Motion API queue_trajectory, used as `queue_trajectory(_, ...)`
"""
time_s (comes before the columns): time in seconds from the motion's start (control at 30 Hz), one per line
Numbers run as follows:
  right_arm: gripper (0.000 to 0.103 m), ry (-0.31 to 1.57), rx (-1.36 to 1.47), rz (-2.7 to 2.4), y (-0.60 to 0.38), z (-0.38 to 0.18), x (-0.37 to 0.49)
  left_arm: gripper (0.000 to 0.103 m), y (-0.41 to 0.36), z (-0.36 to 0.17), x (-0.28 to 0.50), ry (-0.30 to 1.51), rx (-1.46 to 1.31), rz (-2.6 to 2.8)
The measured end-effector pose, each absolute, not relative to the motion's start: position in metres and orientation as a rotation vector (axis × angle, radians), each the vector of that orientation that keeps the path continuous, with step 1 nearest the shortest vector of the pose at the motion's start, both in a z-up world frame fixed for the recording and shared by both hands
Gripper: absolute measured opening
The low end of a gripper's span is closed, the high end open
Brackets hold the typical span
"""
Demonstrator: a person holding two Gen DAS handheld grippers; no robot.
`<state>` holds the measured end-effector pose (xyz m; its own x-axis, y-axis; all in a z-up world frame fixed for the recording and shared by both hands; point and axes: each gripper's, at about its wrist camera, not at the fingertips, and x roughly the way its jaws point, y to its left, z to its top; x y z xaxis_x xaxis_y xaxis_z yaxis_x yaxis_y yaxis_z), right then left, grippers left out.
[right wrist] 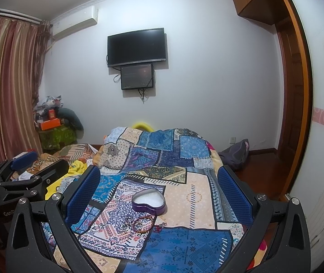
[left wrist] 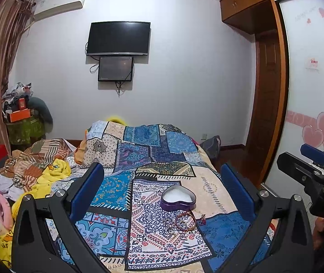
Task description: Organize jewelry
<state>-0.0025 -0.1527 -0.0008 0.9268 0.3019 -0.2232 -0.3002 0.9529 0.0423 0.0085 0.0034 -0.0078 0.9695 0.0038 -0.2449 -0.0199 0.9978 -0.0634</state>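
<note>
Blue padding lines the inner faces of both grippers' fingers, and both sets of jaws stand wide apart with nothing between them. The left gripper (left wrist: 162,188) hangs above the patchwork quilt (left wrist: 107,188), and the right gripper (right wrist: 159,188) hangs over the same quilt, just to the right of the left one; each shows at the edge of the other's view. The landmark is the purple heart-shaped tin (left wrist: 178,198), open and showing a white lining, which sits flat on the quilt ahead of both grippers. Just in front of the tin, on its near side, lies the jewelry, all outside the tin: a red beaded bracelet (left wrist: 185,221) nearest its near wall, a cluster of small silver rings (left wrist: 170,228) beside the bracelet to its left, and a small red-and-purple trinket (left wrist: 202,218) on the bracelet's right. Whether the pieces touch each other is too fine to tell. Left of the tin a yellow cloth (left wrist: 54,170) is bunched on the bed. Far beyond the tin, a dark television (left wrist: 118,38) hangs on the white wall with a smaller screen (left wrist: 115,68) directly under it. Well right of the tin stands a wardrobe door (left wrist: 316,91) with pink hearts.
</note>
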Motion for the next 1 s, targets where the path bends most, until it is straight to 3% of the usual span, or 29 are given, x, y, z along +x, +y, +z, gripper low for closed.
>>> queue_trajectory(0.5,0.102,0.339,0.017,0.277,-0.161,-0.029,0.033,0.103,0.008,-0.029,0.047,0.293,-0.048,0.003)
queue_trajectory(1.0,0.102,0.645,-0.004,0.242,-0.169,-0.104,0.094,0.103,0.009,-0.107,0.122,0.651,0.053,-0.039)
